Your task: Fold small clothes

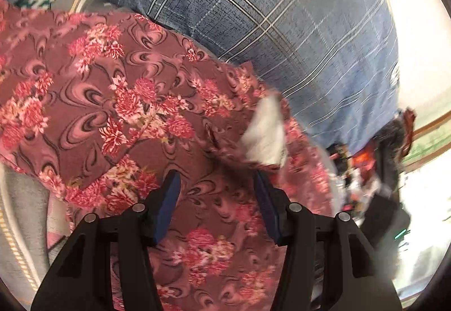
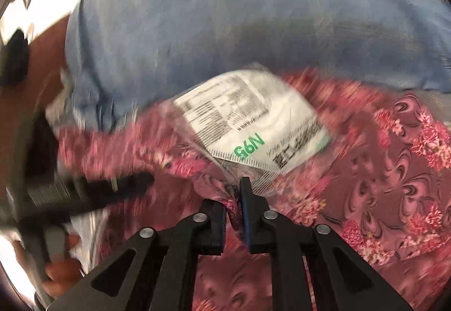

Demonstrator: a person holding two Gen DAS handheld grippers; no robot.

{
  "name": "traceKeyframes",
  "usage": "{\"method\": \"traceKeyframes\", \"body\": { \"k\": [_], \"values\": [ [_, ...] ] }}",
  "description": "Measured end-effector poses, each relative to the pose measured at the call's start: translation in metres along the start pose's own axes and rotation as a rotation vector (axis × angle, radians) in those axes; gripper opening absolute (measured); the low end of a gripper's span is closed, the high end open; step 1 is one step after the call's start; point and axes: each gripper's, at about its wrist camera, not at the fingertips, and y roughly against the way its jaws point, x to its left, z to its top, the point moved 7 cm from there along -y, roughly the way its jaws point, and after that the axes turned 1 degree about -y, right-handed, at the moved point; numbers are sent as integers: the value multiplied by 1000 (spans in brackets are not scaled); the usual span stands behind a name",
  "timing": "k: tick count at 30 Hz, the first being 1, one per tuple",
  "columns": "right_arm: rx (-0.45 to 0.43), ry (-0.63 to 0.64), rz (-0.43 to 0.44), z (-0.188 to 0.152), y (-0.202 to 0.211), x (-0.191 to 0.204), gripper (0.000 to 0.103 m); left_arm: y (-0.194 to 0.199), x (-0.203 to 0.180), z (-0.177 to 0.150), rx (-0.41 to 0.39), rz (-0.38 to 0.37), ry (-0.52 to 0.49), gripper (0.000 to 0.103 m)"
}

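Observation:
A maroon cloth with pink flowers (image 1: 118,102) lies spread over a blue checked bed cover (image 1: 282,15). My left gripper (image 1: 215,174) hovers over the cloth, open, its blue-padded fingers wide apart and nothing pinched between them. In the right wrist view my right gripper (image 2: 232,195) has its jaws nearly together, with a bunched fold of the floral cloth (image 2: 394,156) between the pads. A white packet printed N95 (image 2: 253,125) lies on the cloth just beyond the right fingertips; the same packet (image 1: 265,133) shows as a white blur in the left wrist view.
The right wrist view is blurred. On its left is a black finger (image 2: 124,184) of the left gripper, held by a person's hand (image 2: 56,268). Grey and striped bedding (image 1: 19,212) lies left of the cloth. Bright light and dark clutter (image 1: 375,189) sit at the right.

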Motion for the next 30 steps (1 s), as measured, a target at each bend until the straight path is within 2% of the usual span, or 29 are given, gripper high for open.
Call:
{"method": "traceKeyframes", "body": {
  "k": [2,3,5,8,10,12,15,17,19,21,22,23,24,26,30],
  "values": [
    [20,33,-6,-11,4,3,25,4,3,2,-10,-29,26,65],
    [22,45,22,-14,11,4,29,6,4,2,-14,-37,35,70],
    [31,53,85,-19,24,6,56,7,2,1,-7,-80,56,71],
    [-51,55,81,-13,52,-5,57,3,-4,1,22,-159,87,72],
    [-134,-57,79,0,67,-32,57,-1,-5,-1,30,-137,87,75],
    [-141,-189,47,14,61,-57,57,-8,-7,-4,38,-109,77,75],
    [-103,-333,91,22,40,-81,50,-13,-9,-5,49,-108,74,75],
    [-76,-393,126,24,23,-82,44,-13,-10,-3,42,-120,76,75],
    [-65,-442,185,26,8,-73,43,-10,-10,0,32,-132,84,75],
    [-44,-473,230,28,-4,-64,31,-8,-9,2,25,-136,89,75],
    [-37,-477,239,29,-9,-59,14,-9,-9,3,24,-137,91,75],
    [-28,-478,236,30,-14,-56,6,-9,-8,3,24,-139,93,75],
    [-24,-489,237,32,-19,-57,6,-9,-7,3,25,-138,94,75],
    [-49,-517,255,36,-18,-59,1,-9,-5,3,28,-135,95,75],
    [-186,-517,254,55,31,-85,1,-11,-8,0,33,-125,74,75]
  ]
}}
